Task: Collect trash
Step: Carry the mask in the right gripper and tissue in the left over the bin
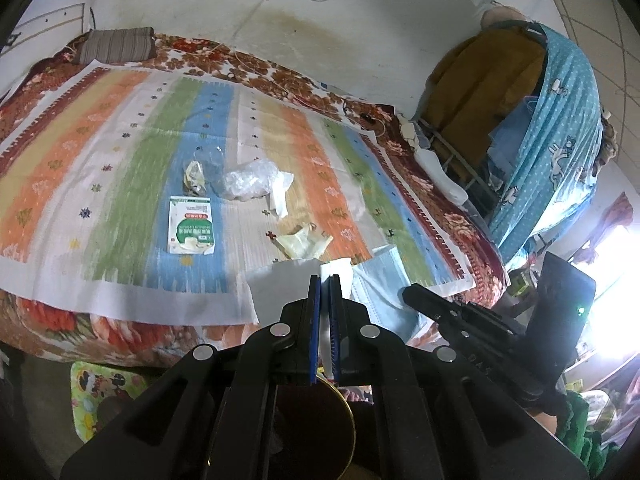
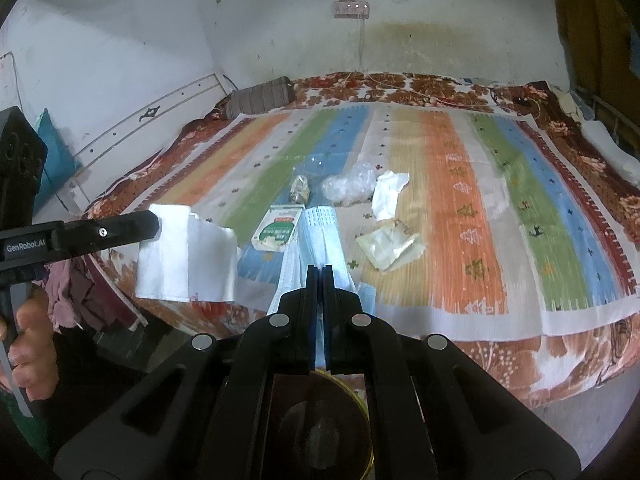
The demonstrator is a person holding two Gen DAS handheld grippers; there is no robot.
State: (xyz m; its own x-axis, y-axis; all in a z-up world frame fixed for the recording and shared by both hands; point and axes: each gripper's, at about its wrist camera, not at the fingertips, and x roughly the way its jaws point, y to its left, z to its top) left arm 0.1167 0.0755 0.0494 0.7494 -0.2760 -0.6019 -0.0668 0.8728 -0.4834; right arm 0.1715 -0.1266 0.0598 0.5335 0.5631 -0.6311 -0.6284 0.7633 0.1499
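My left gripper (image 1: 325,278) is shut on a white tissue (image 1: 280,284), which also shows in the right wrist view (image 2: 184,256) hanging over the bed's near edge. My right gripper (image 2: 319,268) is shut on a blue face mask (image 2: 320,232), seen from the left wrist (image 1: 380,276). On the striped mat (image 1: 120,160) lie a green-and-white carton (image 1: 191,230), a crumpled clear plastic bag (image 1: 250,180), a crumpled white paper (image 1: 280,196), a yellowish wrapper (image 1: 304,242) and a small crumpled foil wrapper (image 1: 195,178). A round dark bin with a gold rim (image 2: 320,424) sits right below both grippers.
The mat covers a floral bedspread (image 2: 540,352). A striped pillow (image 2: 260,98) lies at the head by the wall. A blue curtain (image 1: 560,140) over a rack stands right of the bed. A power strip (image 2: 351,9) hangs on the wall.
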